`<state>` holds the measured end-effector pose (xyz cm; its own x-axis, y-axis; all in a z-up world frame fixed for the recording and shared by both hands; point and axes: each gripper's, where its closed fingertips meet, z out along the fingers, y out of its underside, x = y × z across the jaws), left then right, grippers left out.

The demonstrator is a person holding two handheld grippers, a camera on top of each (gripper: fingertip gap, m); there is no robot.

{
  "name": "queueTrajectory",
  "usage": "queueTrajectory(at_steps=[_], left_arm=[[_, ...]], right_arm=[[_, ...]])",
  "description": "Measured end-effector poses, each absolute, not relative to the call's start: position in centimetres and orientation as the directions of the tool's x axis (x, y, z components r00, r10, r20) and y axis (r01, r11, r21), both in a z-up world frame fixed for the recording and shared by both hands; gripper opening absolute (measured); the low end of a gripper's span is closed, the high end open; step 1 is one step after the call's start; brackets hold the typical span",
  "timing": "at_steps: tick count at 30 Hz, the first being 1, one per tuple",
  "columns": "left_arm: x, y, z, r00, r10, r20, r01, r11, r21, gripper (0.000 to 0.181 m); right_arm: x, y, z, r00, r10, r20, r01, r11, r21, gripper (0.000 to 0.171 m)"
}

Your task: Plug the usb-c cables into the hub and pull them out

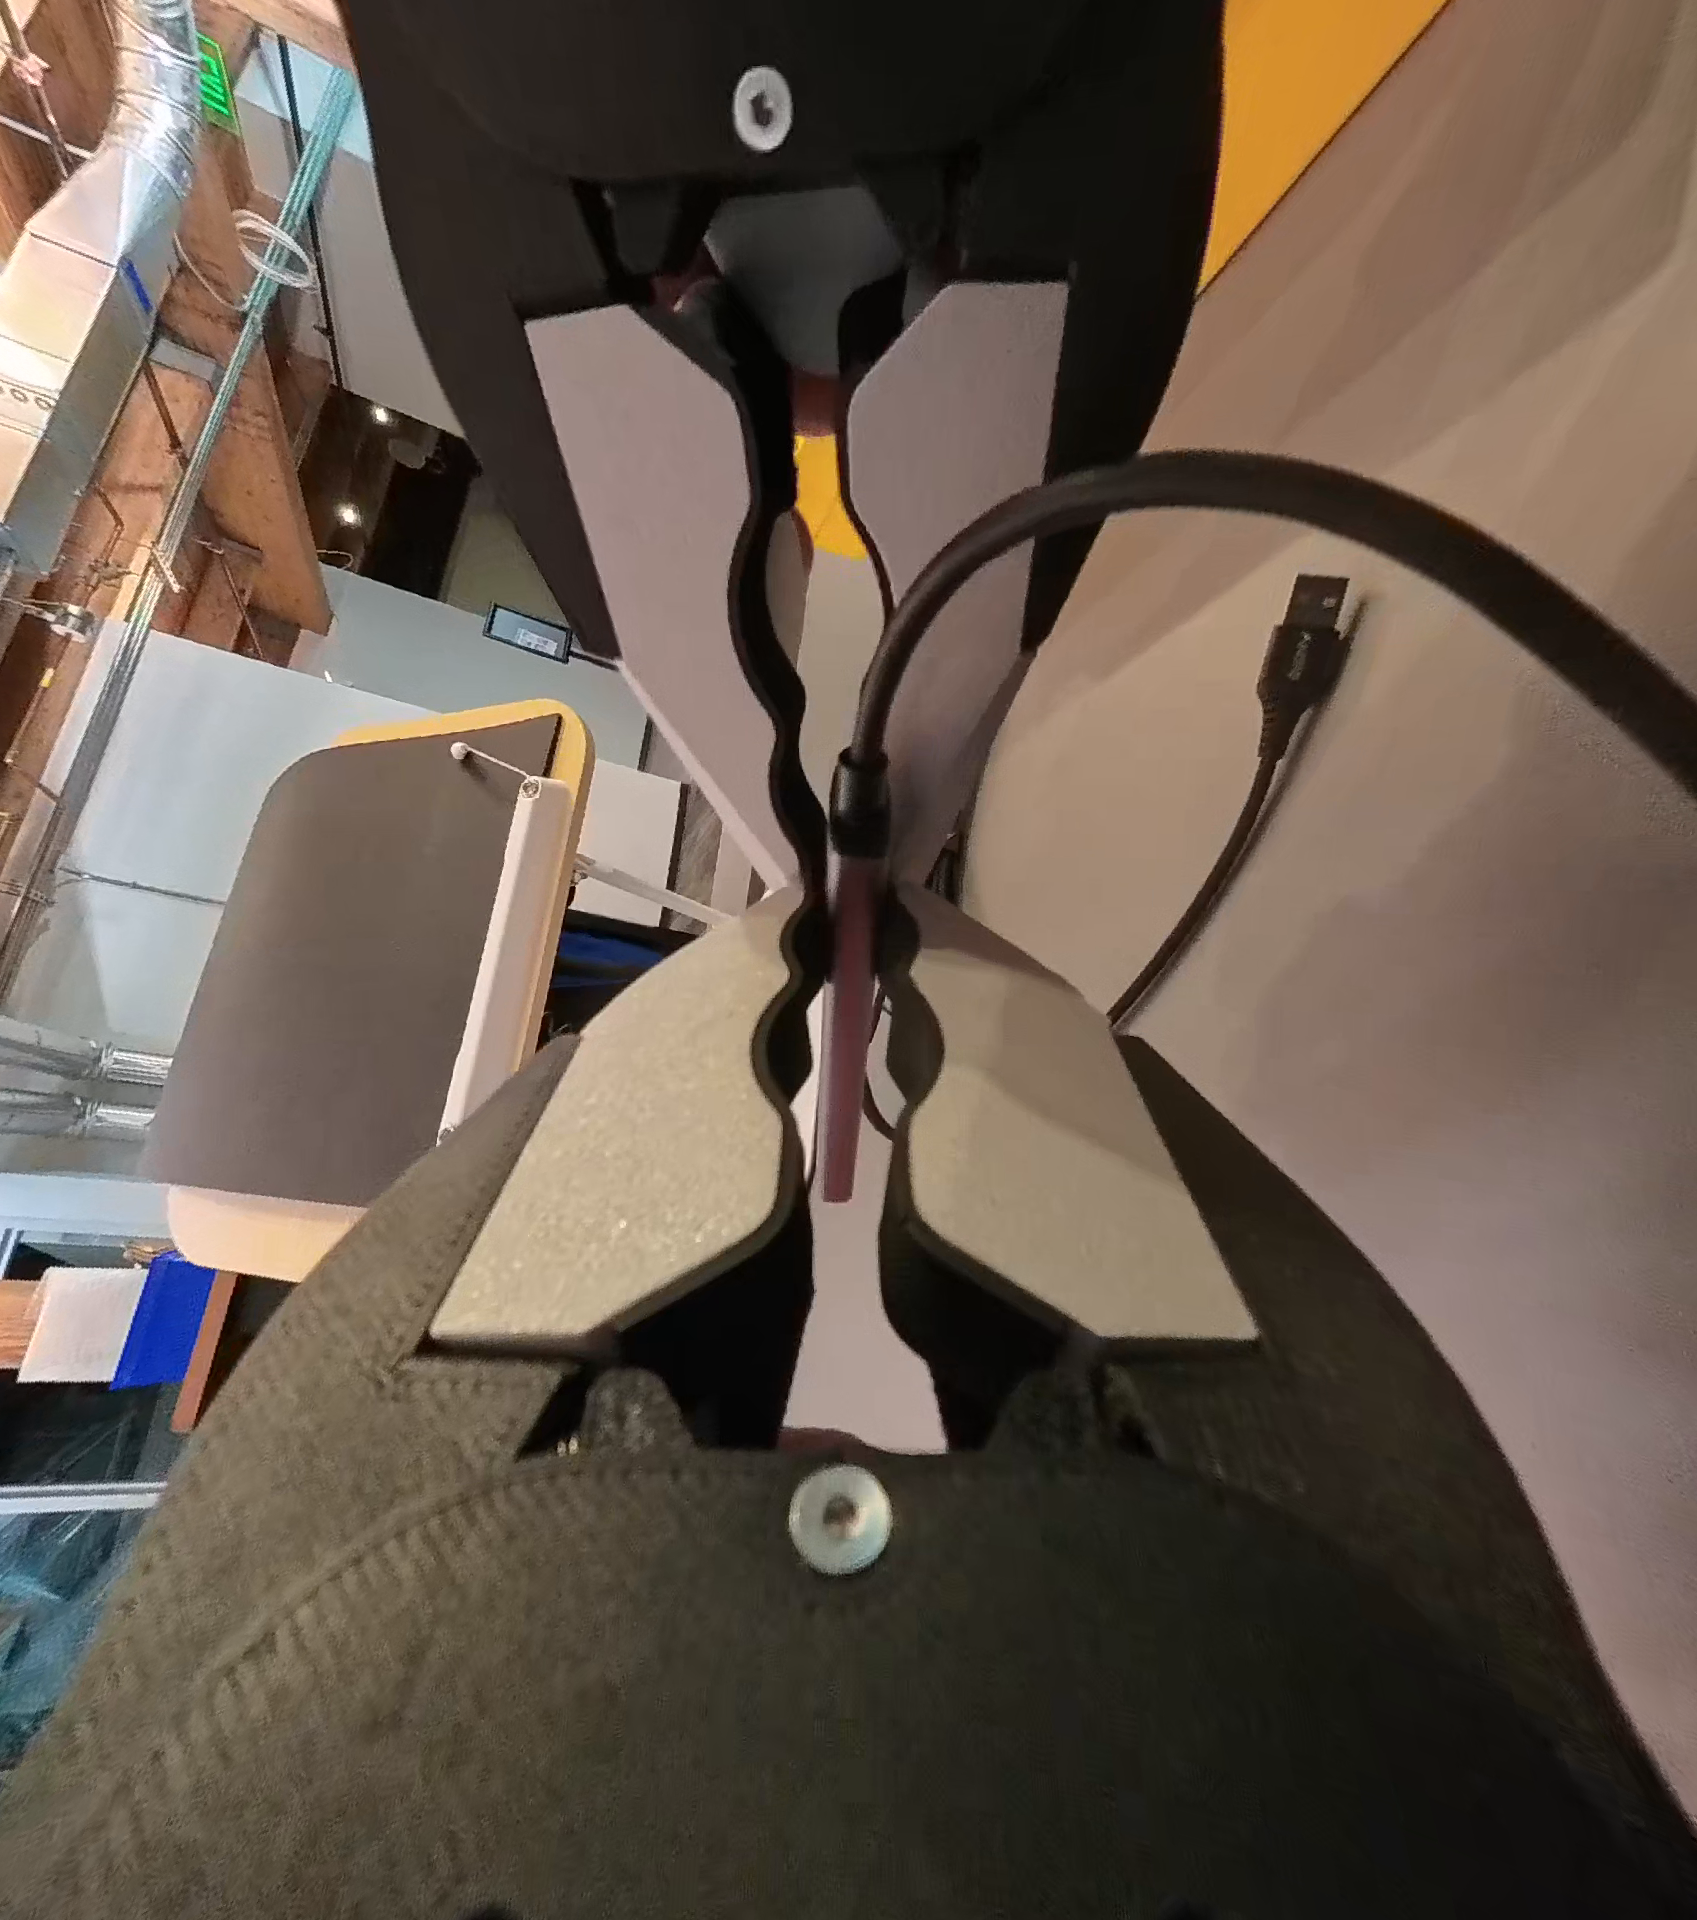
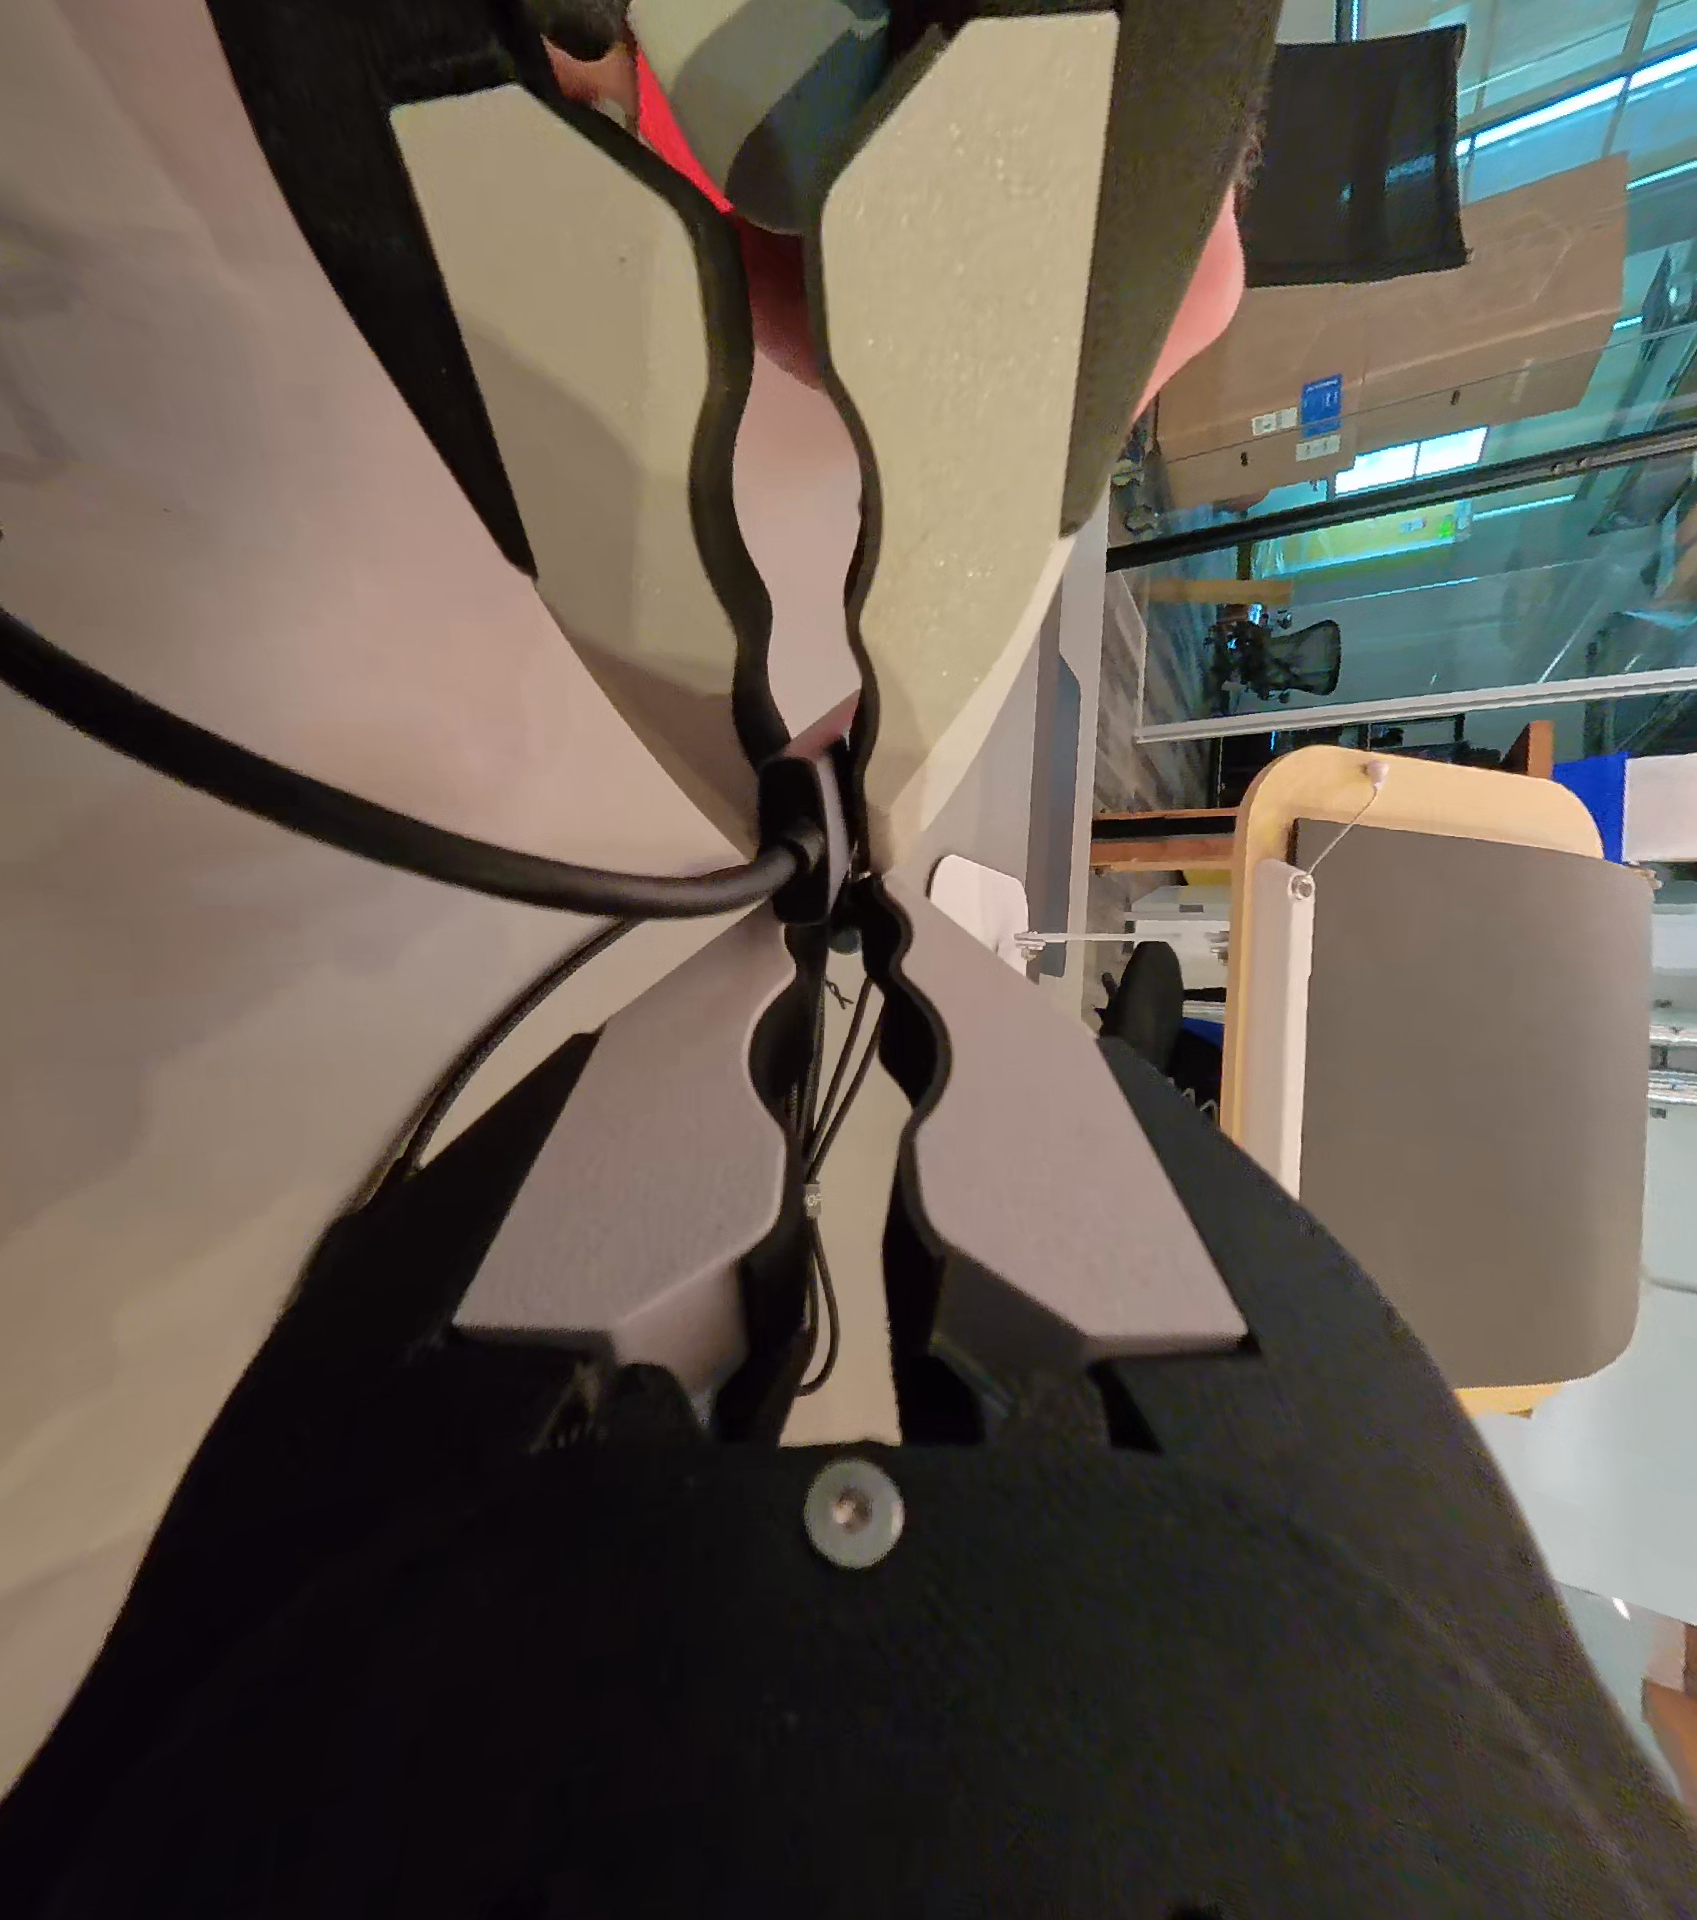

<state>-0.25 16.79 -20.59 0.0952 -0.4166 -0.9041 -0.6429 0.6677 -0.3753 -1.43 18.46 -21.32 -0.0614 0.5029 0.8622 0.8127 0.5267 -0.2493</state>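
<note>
Two hand-held grippers meet tip to tip over a pale surface (image 1: 1446, 1091).

There is one hub (image 1: 844, 1049). It is seen edge-on as a thin, flat, dark maroon strip. It stands between the fingers of the left hand-held gripper (image 1: 844, 935), which is clamped on it near the fingertips. The hub's lower end reaches back between the fingers toward the camera.

One thick cable (image 1: 1239, 468), black and smooth, leaves the hub's far end through a ribbed black collar. It arches up and over to the right, then runs off the edge of the view. In the right wrist view this cable sweeps in from the left to a black end piece right at the fingertips.

The fingertips of the right hand-held gripper (image 2: 849, 902) are drawn very close together just below that end piece. I cannot tell whether they pinch anything or only touch it. At least two thin cords (image 2: 828, 1091), both dark, run lengthwise through the gap between its fingers. Their ends are hidden.

One loose plug (image 1: 1306, 644) lies flat on the surface, well to the right of the grippers. It is black with a metal tip, and its thin black lead trails down toward them. One braided lead (image 2: 511, 1049) also lies on the surface, left of the right gripper.
</note>
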Motion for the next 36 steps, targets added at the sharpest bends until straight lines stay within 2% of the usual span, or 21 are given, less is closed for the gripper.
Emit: queueTrajectory(at_steps=[7, 14, 20, 30, 36], left_arm=[[-0.1, 16.5, -20.3, 0.11, -0.451, -0.886, -0.622, 0.664, -0.415, 0.009], [-0.2, 16.2, -20.2, 0.102, -0.493, -0.864, -0.602, 0.661, -0.448, 0.009], [-0.1, 15.8, -20.2, 0.089, -0.517, -0.851, -0.584, 0.665, -0.465, 0.009], [-0.1, 15.6, -18.9, 0.144, -0.613, -0.777, -0.521, 0.62, -0.586, 0.009], [-0.2, 15.9, -18.3, 0.176, -0.616, -0.768, -0.524, 0.601, -0.603, 0.009]], right_arm=[[-1.4, 18.1, -20.9, -0.044, 0.505, 0.862, 0.777, 0.56, -0.288, 0.002], [-1.8, 17.8, -20.8, 0.001, 0.584, 0.812, 0.705, 0.575, -0.415, 0.002], [-1.8, 17.4, -20.8, -0.001, 0.632, 0.775, 0.672, 0.574, -0.468, 0.002], [-2.0, 17.2, -19.5, 0.073, 0.716, 0.695, 0.585, 0.533, -0.611, 0.002], [-2.1, 17.5, -18.8, 0.121, 0.719, 0.685, 0.569, 0.515, -0.641, 0.002]])
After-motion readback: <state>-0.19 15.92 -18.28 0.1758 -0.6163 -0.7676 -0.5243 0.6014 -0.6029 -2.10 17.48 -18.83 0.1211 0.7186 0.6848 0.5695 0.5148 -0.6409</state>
